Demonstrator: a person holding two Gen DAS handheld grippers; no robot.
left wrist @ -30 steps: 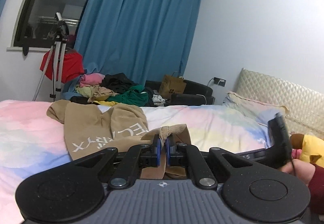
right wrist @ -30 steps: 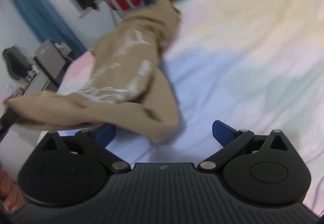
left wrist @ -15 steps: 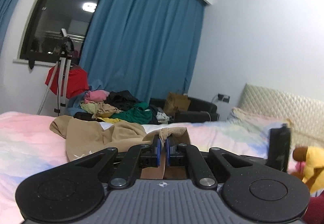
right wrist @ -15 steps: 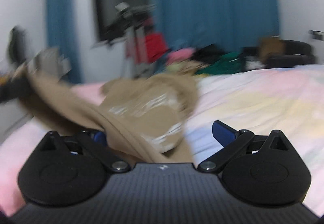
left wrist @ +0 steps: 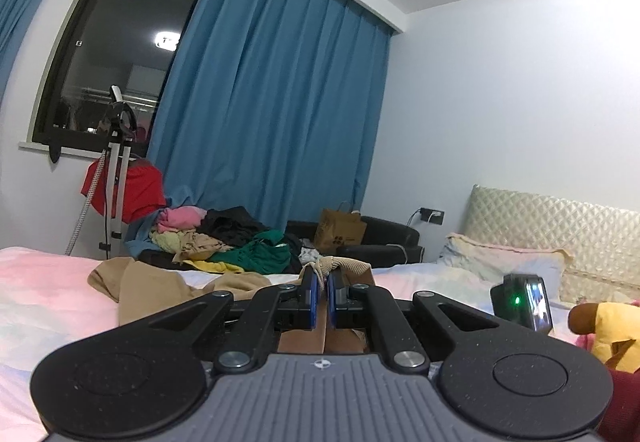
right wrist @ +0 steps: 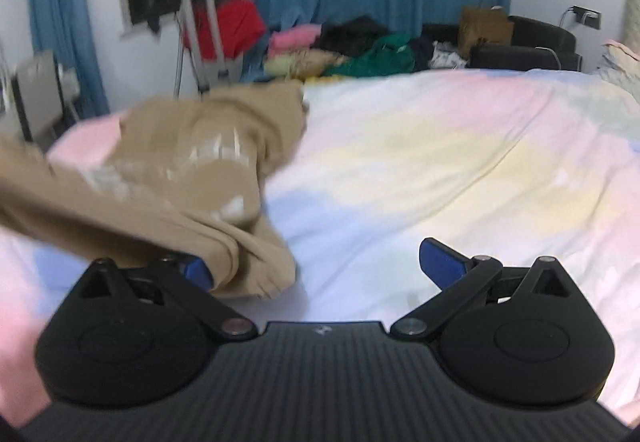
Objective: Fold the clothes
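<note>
Pastel bedsheet (right wrist: 440,146) carries my tan garment (right wrist: 192,162): left gripper (left wrist: 323,282) clamps its ribbed hem, right gripper (right wrist: 316,266) gapes beside it.

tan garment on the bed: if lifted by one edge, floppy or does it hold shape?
Likely floppy: the tan garment sags from the left hand-held gripper, pinched at one ribbed edge. Probably light: a thin pinch carries it. It may drag across the bedsheet.
</note>
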